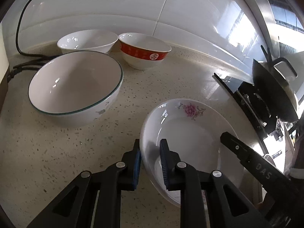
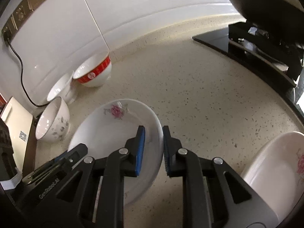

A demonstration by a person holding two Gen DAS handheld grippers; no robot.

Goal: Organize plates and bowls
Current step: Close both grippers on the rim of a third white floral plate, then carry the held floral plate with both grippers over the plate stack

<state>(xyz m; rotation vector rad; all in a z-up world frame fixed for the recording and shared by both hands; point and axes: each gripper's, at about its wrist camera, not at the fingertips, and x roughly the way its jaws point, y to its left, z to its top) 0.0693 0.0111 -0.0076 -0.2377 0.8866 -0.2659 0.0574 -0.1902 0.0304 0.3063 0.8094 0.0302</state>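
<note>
Your left gripper [image 1: 150, 157] is pinching the near-left rim of the flowered plate [image 1: 190, 129], one blue pad outside the rim and one inside, and your right gripper [image 2: 153, 148] is clamped the same way on the plate's right rim. So both claws grip one dish, which sits tipped on the counter [image 1: 57, 152] near its front edge, pink flower toward the wall.

Look outward from the left claw: the big green-rimmed bowl [image 1: 76, 83] stands just left of the plate, well onto the counter. Behind it, against the back wall, a plain white bowl [image 1: 87, 39] and a red-banded bowl [image 1: 144, 51] sit side by side, almost touching.

From your right claw, a second flowered plate [image 2: 275, 171] lies at the counter's right front, apart from the one you hold.

The counter is pale speckled stone, glossy with window glare. White tiles [image 1: 114, 3] run along the back, with a gold socket panel [image 2: 24, 9] high on the left and a black cable [image 2: 20, 70] dropping to the counter's back-left corner. At the right end there's a black hob [image 2: 247, 45] with a dark wok [image 1: 273, 87] on it.
</note>
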